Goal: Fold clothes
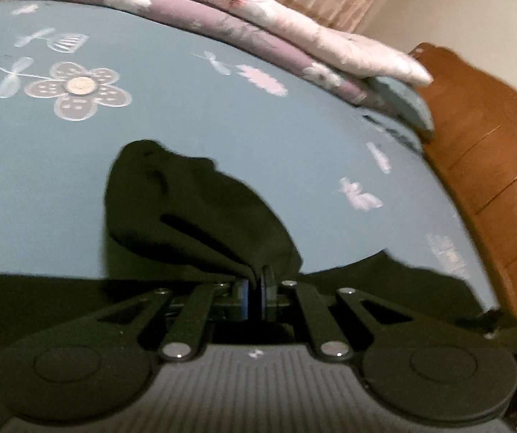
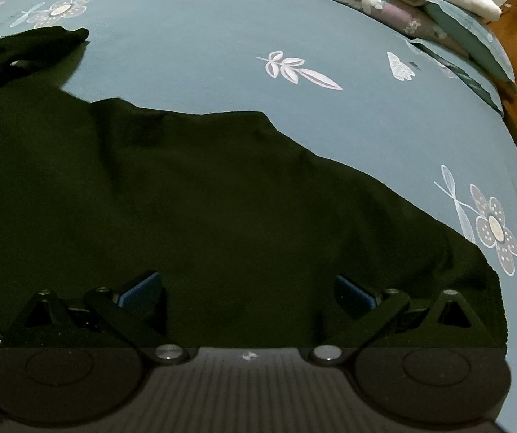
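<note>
A dark green garment (image 2: 200, 195) lies spread on a blue bedsheet (image 2: 222, 54) printed with white flowers. In the left wrist view a fold of the garment (image 1: 193, 209) rises off the sheet, pulled up into my left gripper (image 1: 255, 294), whose blue pads are shut on the cloth. The right wrist view has my right gripper (image 2: 247, 292) hovering over the garment's near part with its jaws wide apart; the blue pads (image 2: 139, 290) hold nothing. The garment's far end (image 2: 42, 41) reaches toward the upper left.
A folded pink and purple quilt (image 1: 258, 18) lies along the far side of the bed, with a blue pillow (image 1: 402, 101) at its end. A wooden bed frame (image 1: 482, 137) borders the right side. The blue bedsheet (image 1: 186, 108) spreads beyond the garment.
</note>
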Demonstrator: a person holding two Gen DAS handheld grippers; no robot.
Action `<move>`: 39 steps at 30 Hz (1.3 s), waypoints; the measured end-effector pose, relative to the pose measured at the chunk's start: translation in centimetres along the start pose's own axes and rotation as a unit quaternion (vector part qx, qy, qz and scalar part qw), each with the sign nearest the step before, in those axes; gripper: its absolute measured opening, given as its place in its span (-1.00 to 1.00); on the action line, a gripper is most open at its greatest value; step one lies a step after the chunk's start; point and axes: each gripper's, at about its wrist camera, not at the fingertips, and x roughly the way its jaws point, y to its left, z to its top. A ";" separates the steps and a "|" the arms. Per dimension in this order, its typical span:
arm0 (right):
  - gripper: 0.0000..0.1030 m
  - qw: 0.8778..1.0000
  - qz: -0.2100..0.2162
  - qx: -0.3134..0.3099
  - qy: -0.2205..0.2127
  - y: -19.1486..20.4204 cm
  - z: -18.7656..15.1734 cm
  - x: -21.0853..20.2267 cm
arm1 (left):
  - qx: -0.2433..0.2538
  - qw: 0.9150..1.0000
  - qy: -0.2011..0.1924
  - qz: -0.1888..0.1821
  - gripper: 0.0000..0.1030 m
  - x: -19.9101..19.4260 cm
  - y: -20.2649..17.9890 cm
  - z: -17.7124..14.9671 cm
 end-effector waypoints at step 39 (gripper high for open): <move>1.00 0.952 0.042 0.284 -0.102 -16.6 -6.2 -5.1 | -0.011 0.998 0.052 0.046 -0.40 2.8 3.0 -4.3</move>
